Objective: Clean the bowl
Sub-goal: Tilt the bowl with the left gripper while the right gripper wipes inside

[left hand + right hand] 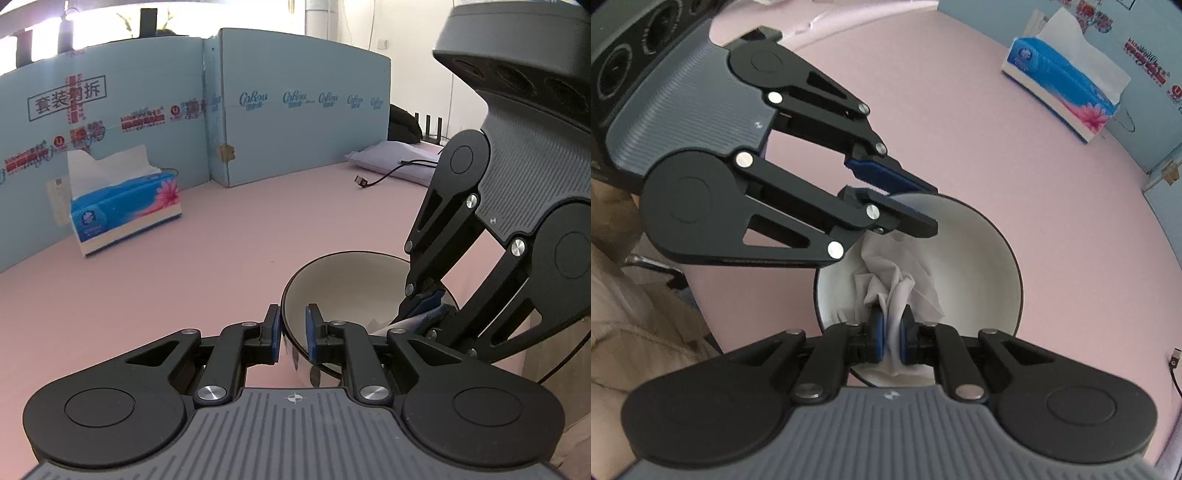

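Right gripper [891, 338], pointing steeply down, clamps a crumpled white tissue [899, 280] inside the white, dark-rimmed ceramic bowl [990, 258] on the pink tabletop [1015, 140]. Left gripper [293, 332] straddles the bowl's near rim, one pad inside, one outside; gap narrow, pad contact apparently absent, though hard to confirm. Farther back: blue tissue box [125, 210] beside a light-blue cardboard partition [303, 107].

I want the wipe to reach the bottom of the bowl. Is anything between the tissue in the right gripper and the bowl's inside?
Nothing visible. The right gripper pinches the tissue, which already lies against the white inside of the bowl. The left gripper straddles the rim at one side only.
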The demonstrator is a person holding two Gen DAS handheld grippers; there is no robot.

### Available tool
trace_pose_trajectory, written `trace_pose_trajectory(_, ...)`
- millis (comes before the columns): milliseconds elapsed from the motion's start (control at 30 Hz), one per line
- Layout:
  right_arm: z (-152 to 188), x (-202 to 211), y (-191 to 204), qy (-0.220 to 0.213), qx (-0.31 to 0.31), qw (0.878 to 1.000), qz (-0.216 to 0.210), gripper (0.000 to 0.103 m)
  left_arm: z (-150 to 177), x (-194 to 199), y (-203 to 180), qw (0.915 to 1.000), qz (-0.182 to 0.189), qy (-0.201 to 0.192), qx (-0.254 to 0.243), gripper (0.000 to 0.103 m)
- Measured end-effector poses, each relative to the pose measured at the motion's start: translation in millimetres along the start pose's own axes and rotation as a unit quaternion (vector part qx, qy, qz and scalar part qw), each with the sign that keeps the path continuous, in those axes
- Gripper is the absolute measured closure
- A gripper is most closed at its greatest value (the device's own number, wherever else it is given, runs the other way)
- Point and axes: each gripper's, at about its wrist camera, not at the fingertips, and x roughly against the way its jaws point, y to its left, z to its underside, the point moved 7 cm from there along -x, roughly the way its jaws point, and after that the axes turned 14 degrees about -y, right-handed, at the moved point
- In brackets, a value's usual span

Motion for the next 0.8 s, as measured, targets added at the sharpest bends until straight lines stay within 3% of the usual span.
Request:
trace_pose_trajectory(367,8,-3,-10,0.058,0.055,0.995,0.061,0.093,3,1,2,0.9997,0.019,-0.014,0.008,0.077)
trace_pose_trajectory(800,-6,1,-24,0.044,0.125,0.982,0.137,0.098,4,3,4,0.9992,0.033,-0.021,0.011,0.076)
